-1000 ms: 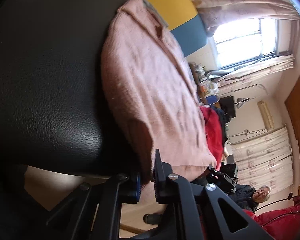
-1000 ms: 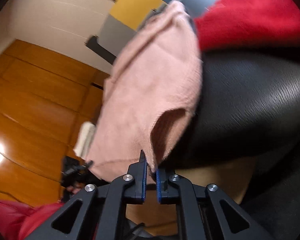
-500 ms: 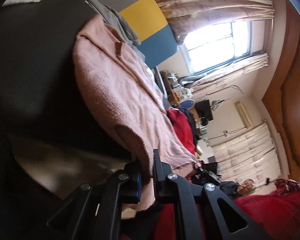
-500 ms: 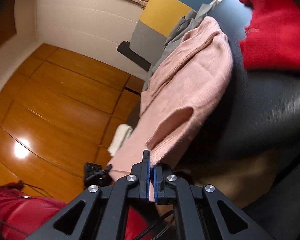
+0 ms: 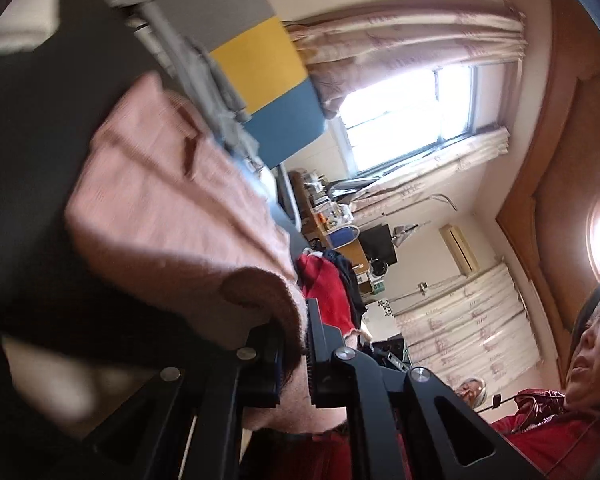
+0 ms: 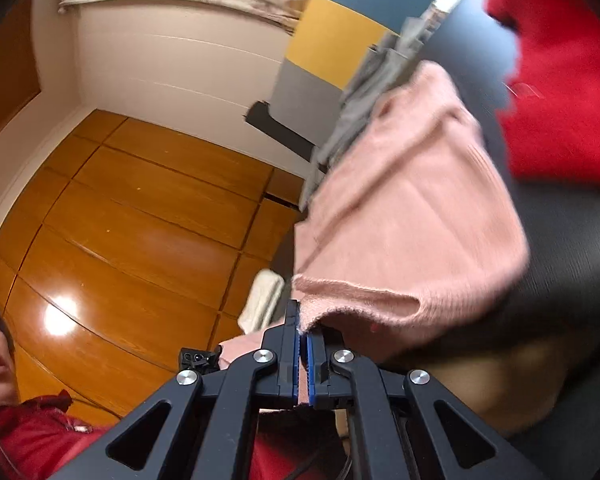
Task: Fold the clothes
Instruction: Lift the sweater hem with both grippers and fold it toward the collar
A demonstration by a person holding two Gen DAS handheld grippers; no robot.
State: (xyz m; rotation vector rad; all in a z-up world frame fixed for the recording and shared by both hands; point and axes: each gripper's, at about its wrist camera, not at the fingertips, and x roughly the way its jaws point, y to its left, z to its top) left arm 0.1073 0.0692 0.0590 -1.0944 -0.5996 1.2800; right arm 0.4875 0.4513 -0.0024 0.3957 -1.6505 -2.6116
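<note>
Both tools, left tool [image 5: 298, 344] and right tool [image 6: 303, 354], stay clamped on the pink sweater [image 6: 412, 232], whose hem has lifted ahead of them, starting a fold.

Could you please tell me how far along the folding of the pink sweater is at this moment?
Early. Both grippers, left and right, have their jaws shut on the pink sweater's edge above the black surface. No finished fold shows. The red garment lies untouched.
</note>
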